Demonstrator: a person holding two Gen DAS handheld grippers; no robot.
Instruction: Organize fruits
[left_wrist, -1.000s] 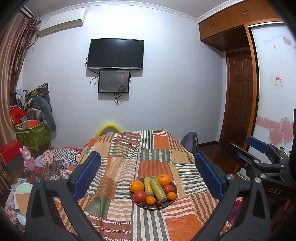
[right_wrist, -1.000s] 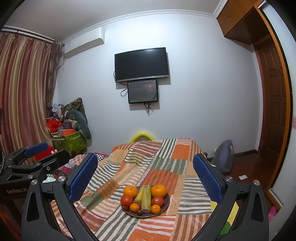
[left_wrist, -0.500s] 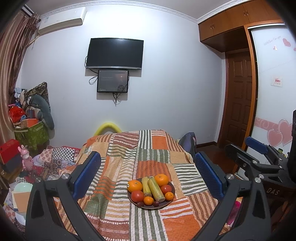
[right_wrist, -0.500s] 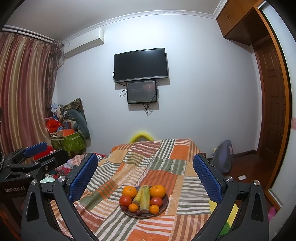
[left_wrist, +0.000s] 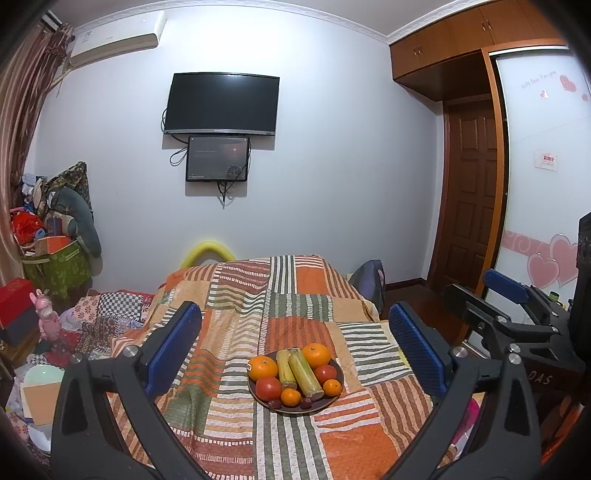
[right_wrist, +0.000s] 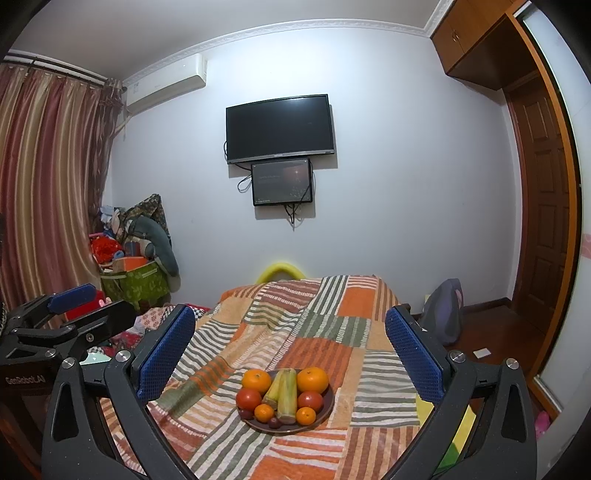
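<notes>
1. Left wrist view: left gripper (left_wrist: 295, 341) hangs above the patchwork blanket (left_wrist: 295, 439), jaws spread wide, nothing between the blue pads (left_wrist: 173, 345). Dark plate (left_wrist: 334, 397) sits on the blanket directly ahead, well apart from the fingertips. On it: two large oranges (left_wrist: 262, 367) at the back, two green-yellow stalks (left_wrist: 304, 373) lying side by side down the centre, tomatoes (left_wrist: 268, 387) to either side, small mandarins (left_wrist: 290, 397) and dark small fruit at the front rim. Right gripper (left_wrist: 506, 295) shows at the right edge, level with this one.

2. Right wrist view: right gripper (right_wrist: 290, 341) likewise spread wide and empty, aimed at the same plate (right_wrist: 328, 404). All fruit lies on the plate, pieces touching; none seen loose on the blanket. Left gripper (right_wrist: 74, 306) visible at the left edge.

3. Assessment: this arrangement fits either fruit already gathered on the plate, or a full plate awaiting sorting. Pictures do not settle which.

4. Handling note: should any piece be taken, approach from above, close on one round fruit only, gently; neighbours touch and may roll. Soft bedding may let the plate tip.
</notes>
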